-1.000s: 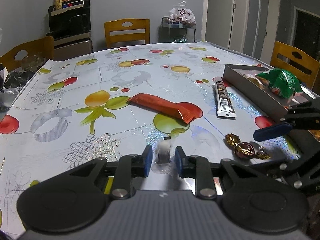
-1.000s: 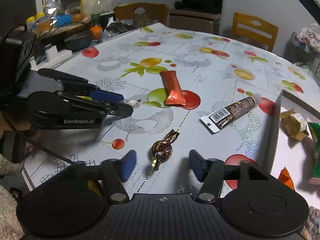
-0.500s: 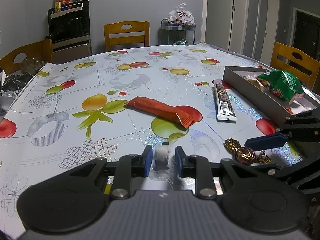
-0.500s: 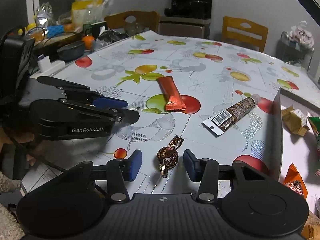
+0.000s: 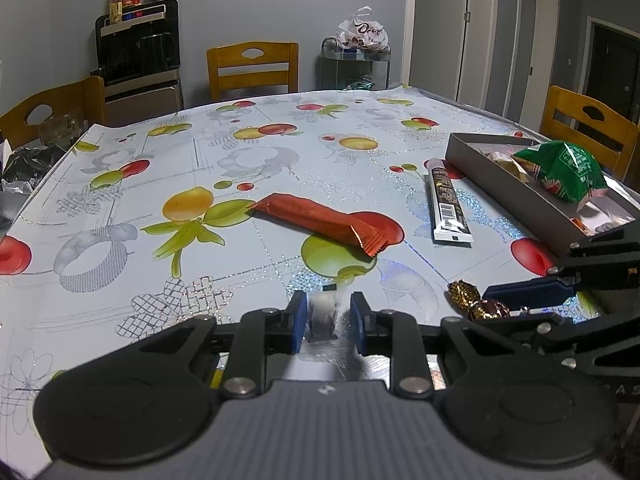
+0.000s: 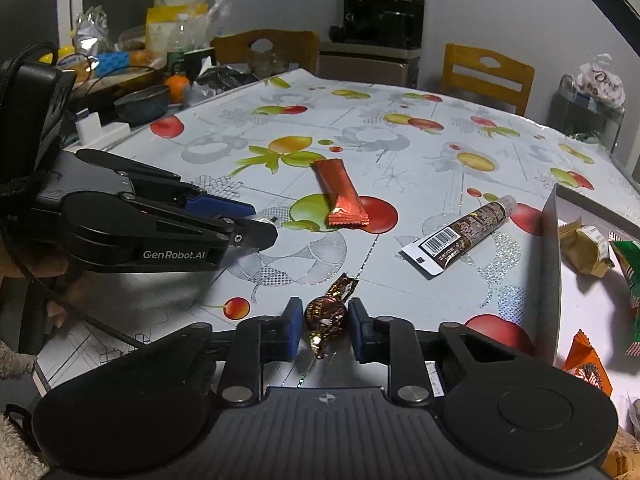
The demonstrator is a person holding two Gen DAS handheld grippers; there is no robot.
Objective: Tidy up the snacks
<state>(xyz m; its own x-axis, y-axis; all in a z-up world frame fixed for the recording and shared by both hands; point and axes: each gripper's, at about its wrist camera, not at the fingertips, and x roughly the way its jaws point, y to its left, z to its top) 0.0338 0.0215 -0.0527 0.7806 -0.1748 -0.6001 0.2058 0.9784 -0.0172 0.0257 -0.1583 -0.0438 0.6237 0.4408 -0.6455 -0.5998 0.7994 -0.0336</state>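
1. The right gripper [image 6: 324,320] is closing its blue-padded jaws on a brown foil-wrapped round candy with twisted ends [image 6: 325,315]; the pads meet its sides just above the fruit-printed plastic tablecloth [image 6: 400,144].
2. The left gripper [image 5: 325,320] has its jaws narrow, closing on a small pale translucent-wrapped sweet [image 5: 323,314] low over the cloth.
3. Farther out, between the two, an orange-red foil snack bar [image 6: 340,194] lies flat on the cloth.
4. To its right rests a brown and white flattened tube with a barcode [image 6: 460,236], just beside the wall of the shallow grey cardboard box [image 5: 500,176].
5. Inside the box sit a green crinkled snack bag [image 5: 564,170] and other wrapped snacks.
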